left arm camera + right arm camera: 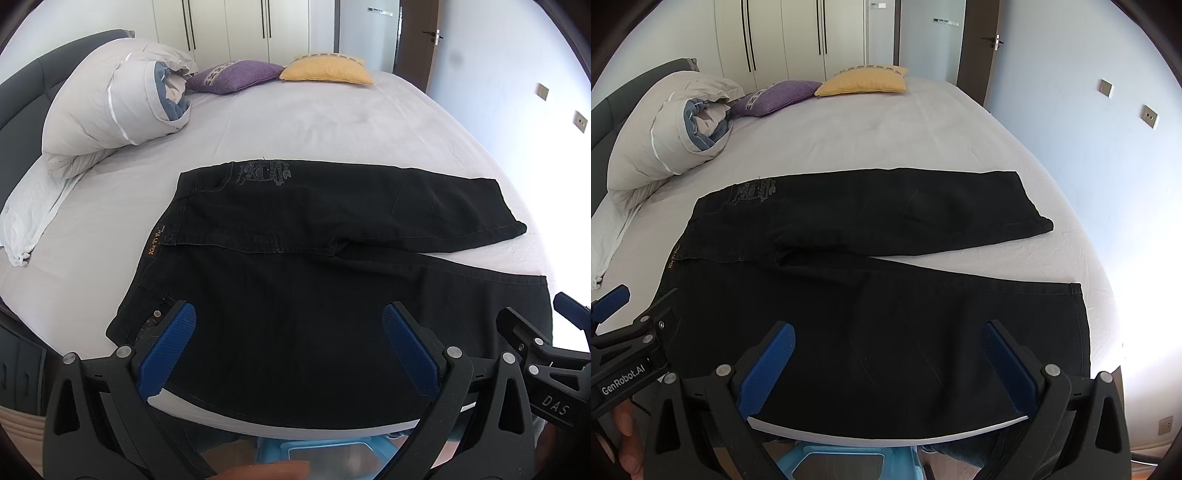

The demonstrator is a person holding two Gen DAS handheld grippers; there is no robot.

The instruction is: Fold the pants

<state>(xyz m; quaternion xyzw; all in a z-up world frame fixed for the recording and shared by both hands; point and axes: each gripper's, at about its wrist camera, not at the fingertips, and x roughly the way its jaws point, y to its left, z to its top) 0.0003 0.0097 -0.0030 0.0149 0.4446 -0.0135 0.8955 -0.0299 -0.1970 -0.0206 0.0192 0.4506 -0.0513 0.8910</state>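
A wide bed [314, 122] with a pale sheet filled most of what you saw, its dark headboard [22, 92] off to your left. On the near half of it lay the black pants [295, 295], spread flat with the waistband toward your left and the two legs running to your right. The far leg [923, 206] angled away from the near leg [960, 332], leaving a wedge of bare sheet between their ends. A faint printed design [264, 171] sat near the far edge by the waist, and a small orange label [152, 245] marked the waistband.

Behind the pants, a rolled pale duvet [110, 110] rested against the headboard side. Next to it were a purple cushion [236, 75] and a yellow cushion [327, 70], touching each other at the far end of the bed. White wardrobe doors [229, 29] stood beyond.

Your left gripper [289, 349] was spread wide, its blue pads [166, 347] poised over the waist end of the near leg, gripping nothing; whether they touched the cloth could not be told. Your right gripper [889, 365] was also spread wide, blue pads [1008, 369] over the middle of the near leg, holding nothing. Each gripper showed at the edge of the other's view, side by side at the bed's near edge.
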